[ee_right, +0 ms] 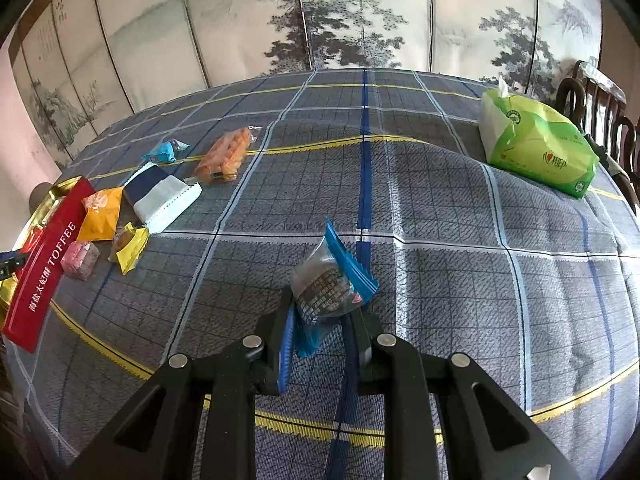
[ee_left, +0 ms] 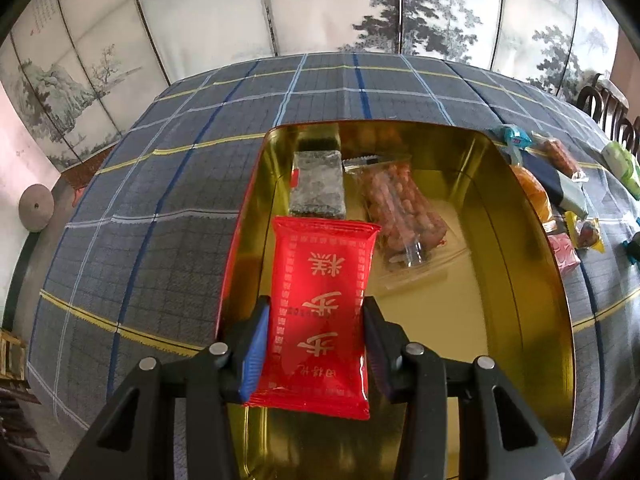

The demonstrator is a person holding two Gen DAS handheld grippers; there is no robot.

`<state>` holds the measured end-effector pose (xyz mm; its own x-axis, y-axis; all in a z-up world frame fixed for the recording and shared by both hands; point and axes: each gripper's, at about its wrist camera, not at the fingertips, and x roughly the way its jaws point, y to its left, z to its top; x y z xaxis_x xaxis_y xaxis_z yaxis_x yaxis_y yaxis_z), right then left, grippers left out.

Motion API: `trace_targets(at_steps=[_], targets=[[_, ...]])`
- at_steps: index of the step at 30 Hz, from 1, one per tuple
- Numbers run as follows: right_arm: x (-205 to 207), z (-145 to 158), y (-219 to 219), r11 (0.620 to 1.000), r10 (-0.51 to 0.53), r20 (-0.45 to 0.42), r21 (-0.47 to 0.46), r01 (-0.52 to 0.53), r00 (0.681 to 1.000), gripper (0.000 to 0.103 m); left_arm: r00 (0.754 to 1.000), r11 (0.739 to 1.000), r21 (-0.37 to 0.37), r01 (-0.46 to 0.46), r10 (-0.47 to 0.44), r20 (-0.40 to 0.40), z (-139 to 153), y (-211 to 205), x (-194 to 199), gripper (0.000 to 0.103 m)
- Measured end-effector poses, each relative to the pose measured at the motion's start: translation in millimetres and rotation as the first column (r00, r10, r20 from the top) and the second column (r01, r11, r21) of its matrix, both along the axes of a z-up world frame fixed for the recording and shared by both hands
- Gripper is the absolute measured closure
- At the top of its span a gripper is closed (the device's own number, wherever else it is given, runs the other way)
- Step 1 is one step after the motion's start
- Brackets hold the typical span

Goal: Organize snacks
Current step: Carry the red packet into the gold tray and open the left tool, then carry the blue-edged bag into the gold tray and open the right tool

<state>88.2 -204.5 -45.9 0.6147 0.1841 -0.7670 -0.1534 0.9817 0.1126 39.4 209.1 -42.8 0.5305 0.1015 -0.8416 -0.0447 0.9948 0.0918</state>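
My left gripper [ee_left: 318, 308] is shut on a red snack packet [ee_left: 324, 248] with gold characters, held lengthwise over the near left part of a gold-lined tin [ee_left: 560, 280]. Inside the tin lie a dark seaweed-like packet [ee_left: 318, 184] and a clear bag of peanuts [ee_left: 404, 208]. In the right wrist view my right gripper [ee_right: 322, 312] is shut on a small snack in a clear and blue wrapper [ee_right: 324, 280], just above the checked tablecloth. The tin's red side marked TOFFEE [ee_right: 44, 264] shows at the far left there.
Loose snacks lie beside the tin: an orange packet [ee_right: 100, 214], a pink one [ee_right: 80, 260], a yellow one [ee_right: 130, 248], a blue and white packet [ee_right: 164, 196], a small blue candy [ee_right: 164, 152], orange crackers [ee_right: 224, 156]. A green tissue pack [ee_right: 536, 144] sits far right.
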Motion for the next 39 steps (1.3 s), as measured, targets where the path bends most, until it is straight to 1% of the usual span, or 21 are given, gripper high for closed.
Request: trace_targets(at_steps=[5,8,12,16,19,22,24,27,29,30,33,36,39], targets=[[-0.5,-0.6,-6.0,1.0,0.001,0.001,-0.015,-0.001,1.0,0.084,1.0,1.0,0.025,0.0,-0.001,0.024,2.2,-1.3,0.6,0.056],[-0.3,-0.7,-8.0,1.0,0.002,0.001,-0.019,-0.002,1.0,0.084,1.0,1.0,0.006,-0.001,0.001,0.028,5.7,0.9,0.7,0.056],[0.3,-0.1,-9.9,1.0,0.003,0.002,-0.026,-0.003,1.0,0.084,0.998,1.0,-0.016,-0.024,0.025,0.065,16.7,1.9,-8.1,0.054],[-0.2,0.8,-4.4,1.0,0.004,0.002,-0.029,-0.004,1.0,0.084,0.987,0.995,-0.05,-0.089,0.094,0.128,35.9,4.1,-30.7,0.053],[-0.6,0.8,-3.2,0.999,0.003,0.003,-0.032,-0.003,1.0,0.084,0.975,0.986,-0.084,-0.146,0.158,0.156,46.1,2.9,-52.1,0.052],[0.4,2.3,-5.5,1.0,0.003,-0.002,-0.023,-0.003,1.0,0.084,0.971,0.982,-0.114,-0.151,0.169,0.168,53.6,-5.2,-73.8,0.052],[-0.1,8.6,-4.3,1.0,0.015,0.001,-0.007,-0.015,1.0,0.084,0.97,0.984,-0.095,-0.151,0.166,0.178,57.8,-12.6,-84.1,0.052],[-0.7,27.1,13.9,0.997,0.077,0.034,0.012,-0.078,0.996,0.084,0.976,0.99,-0.086,-0.112,0.126,0.179,62.9,-29.1,-98.6,0.052],[-0.9,39.8,30.0,0.99,0.134,0.056,0.023,-0.136,0.989,0.084,0.978,0.994,-0.043,-0.101,0.107,0.179,66.4,-42.5,-105.2,0.052],[-0.8,46.1,40.5,0.985,0.167,0.068,0.028,-0.169,0.984,0.084,0.979,0.995,-0.048,-0.092,0.099,0.177,67.8,-46.3,-107.2,0.052],[-0.3,64.9,75.7,0.957,0.28,0.101,0.045,-0.285,0.955,0.084,0.982,0.992,-0.109,-0.07,0.088,0.167,70.4,-48.2,-110.8,0.052],[1.5,76.8,109.7,0.922,0.37,0.115,0.074,-0.379,0.922,0.084,0.981,0.987,-0.141,-0.075,0.099,0.164,73.3,-45.6,-111.4,0.051],[8.6,83.8,137.6,0.878,0.449,0.116,0.127,-0.461,0.886,0.084,0.98,0.982,-0.163,-0.095,0.121,0.158,74.9,-39.2,-111.2,0.047]])
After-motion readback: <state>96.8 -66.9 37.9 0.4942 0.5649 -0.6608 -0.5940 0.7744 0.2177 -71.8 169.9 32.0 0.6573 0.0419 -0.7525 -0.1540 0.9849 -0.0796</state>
